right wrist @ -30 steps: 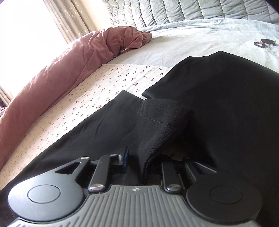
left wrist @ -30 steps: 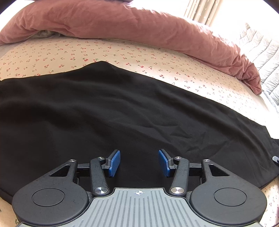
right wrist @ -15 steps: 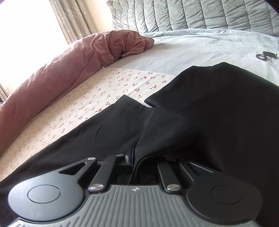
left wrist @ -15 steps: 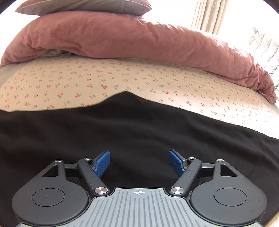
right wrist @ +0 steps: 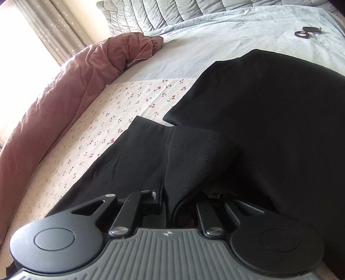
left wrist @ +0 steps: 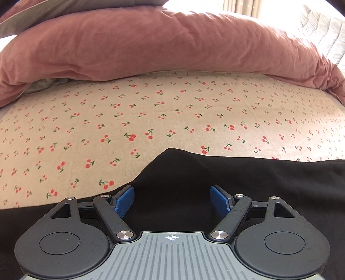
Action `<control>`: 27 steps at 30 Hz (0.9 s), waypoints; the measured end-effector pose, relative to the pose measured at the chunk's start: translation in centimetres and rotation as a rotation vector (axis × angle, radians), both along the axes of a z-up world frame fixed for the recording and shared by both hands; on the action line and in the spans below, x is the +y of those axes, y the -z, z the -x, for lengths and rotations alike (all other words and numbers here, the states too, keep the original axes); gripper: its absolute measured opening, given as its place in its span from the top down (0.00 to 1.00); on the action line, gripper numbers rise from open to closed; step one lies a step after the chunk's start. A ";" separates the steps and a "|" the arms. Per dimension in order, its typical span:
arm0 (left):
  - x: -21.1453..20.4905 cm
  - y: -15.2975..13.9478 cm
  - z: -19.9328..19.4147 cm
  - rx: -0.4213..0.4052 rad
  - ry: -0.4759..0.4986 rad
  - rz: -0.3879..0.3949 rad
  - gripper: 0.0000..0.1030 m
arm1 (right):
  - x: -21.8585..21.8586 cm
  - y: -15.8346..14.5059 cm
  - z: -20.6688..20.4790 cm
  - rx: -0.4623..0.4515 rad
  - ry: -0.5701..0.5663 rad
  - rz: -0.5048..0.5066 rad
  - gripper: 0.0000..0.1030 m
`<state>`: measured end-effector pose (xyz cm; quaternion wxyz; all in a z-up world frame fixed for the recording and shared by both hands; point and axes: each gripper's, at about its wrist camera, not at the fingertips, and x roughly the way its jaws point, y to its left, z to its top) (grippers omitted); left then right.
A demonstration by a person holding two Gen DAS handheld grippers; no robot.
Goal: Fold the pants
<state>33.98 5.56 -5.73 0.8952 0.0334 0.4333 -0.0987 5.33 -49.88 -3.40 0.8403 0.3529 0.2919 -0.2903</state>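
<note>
You see one pair of black pants (left wrist: 237,183) on the bed, a single garment in both views. You hold two grippers: the left gripper (left wrist: 171,201) and the right gripper (right wrist: 170,200), one in each view. Each has two fingers; the left one shows two blue pads (left wrist: 124,201). There is one pink duvet (left wrist: 151,43), bunched in a long roll. You have one cherry-print sheet (left wrist: 107,120) and one pale grey blanket (right wrist: 215,47) beside it. One quilted grey headboard (right wrist: 172,13) stands behind. One curtain (right wrist: 49,32) hangs at the window. One small dark object (right wrist: 307,31) lies on the blanket, too small to tell what it is.
</note>
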 end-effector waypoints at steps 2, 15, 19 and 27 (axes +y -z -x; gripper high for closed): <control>-0.6 0.2 -0.5 -0.008 0.029 -0.021 0.19 | -0.1 0.2 0.0 -0.007 0.018 -0.021 1.00; -2.3 0.8 -2.4 -0.068 0.042 -0.054 0.99 | 0.0 -0.7 -0.7 -0.031 0.020 0.032 1.00; -2.0 0.6 -2.9 -0.088 0.025 -0.051 0.99 | 1.7 -2.3 -1.2 -0.054 -0.024 0.163 1.00; 2.2 -0.8 0.4 -0.116 -0.071 0.073 0.59 | 1.4 -1.9 -1.4 -0.028 -0.017 0.176 1.00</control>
